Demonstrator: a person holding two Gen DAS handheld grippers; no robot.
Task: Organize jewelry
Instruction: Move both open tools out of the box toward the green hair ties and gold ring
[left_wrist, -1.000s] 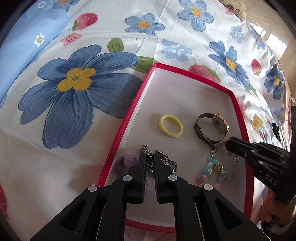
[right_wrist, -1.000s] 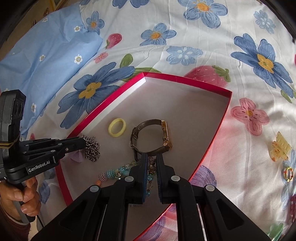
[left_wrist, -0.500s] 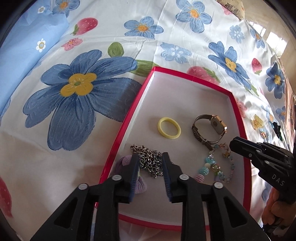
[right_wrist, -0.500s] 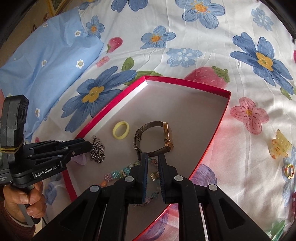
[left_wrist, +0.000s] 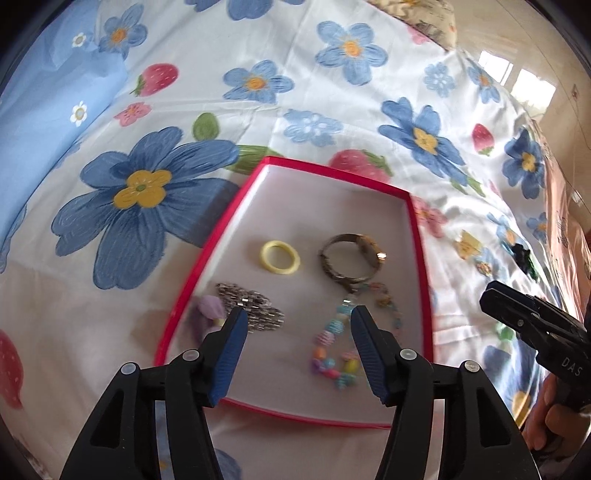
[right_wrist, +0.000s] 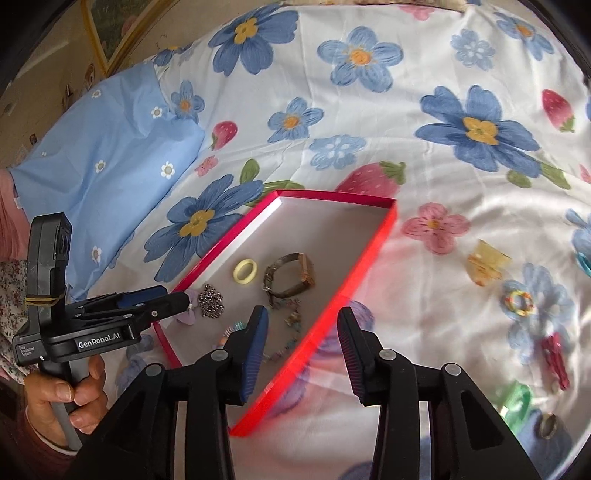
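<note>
A shallow red box (left_wrist: 419, 258) lies on the flowered bedsheet. Inside it lie a yellow ring (left_wrist: 266, 254), a gold-faced watch (left_wrist: 371, 245), a silver chain (left_wrist: 251, 310) and a beaded bracelet (left_wrist: 332, 332). My left gripper (left_wrist: 299, 312) hovers above the box's near end, jaws opening, with nothing between them. In the right wrist view my right gripper (right_wrist: 303, 313) hangs over the box's right wall (right_wrist: 332, 302), jaws also opening and empty. The bracelet (right_wrist: 291, 321) and the chain (right_wrist: 211, 304) lie loose below. The left gripper (right_wrist: 181, 297) shows at the box's left edge.
Loose pieces lie on the sheet right of the box: a yellow hair claw (right_wrist: 485, 264), a multicoloured ring (right_wrist: 519, 302), a red clip (right_wrist: 554, 356) and a green piece (right_wrist: 517, 400). A blue pillow (right_wrist: 110, 155) lies at the far left. A small purple item (left_wrist: 208, 310) lies by the chain.
Both grippers went from shut to open. The left let go of the silver chain, the right let go of the beaded bracelet, and both rose and drew back from the box.
</note>
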